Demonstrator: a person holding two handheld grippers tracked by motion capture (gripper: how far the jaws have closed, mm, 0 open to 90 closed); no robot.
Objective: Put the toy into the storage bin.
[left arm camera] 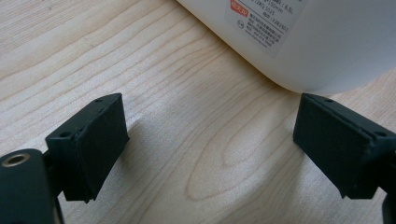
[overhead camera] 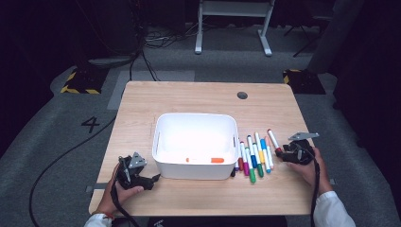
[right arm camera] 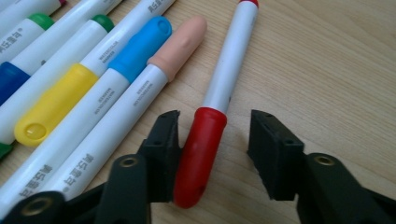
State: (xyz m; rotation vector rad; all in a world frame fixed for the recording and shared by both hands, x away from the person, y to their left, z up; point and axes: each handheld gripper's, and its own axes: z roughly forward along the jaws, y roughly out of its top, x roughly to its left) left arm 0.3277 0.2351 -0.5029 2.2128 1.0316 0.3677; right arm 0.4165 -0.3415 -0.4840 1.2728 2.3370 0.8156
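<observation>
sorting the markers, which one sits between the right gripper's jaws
The red-capped marker, the outermost of the row beside the white bin. Its cap lies between the right gripper jaws, touching one; the peach-capped marker and the rest lie outside.

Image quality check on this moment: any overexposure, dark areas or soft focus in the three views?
High view: the white bin is blown out inside, its floor nearly featureless around the orange marker; the room beyond the table is very dark. Left gripper view: the bin's wall is bright and slightly soft. Right gripper view: evenly lit, the red marker sharp, jaws' near ends slightly soft.
</observation>
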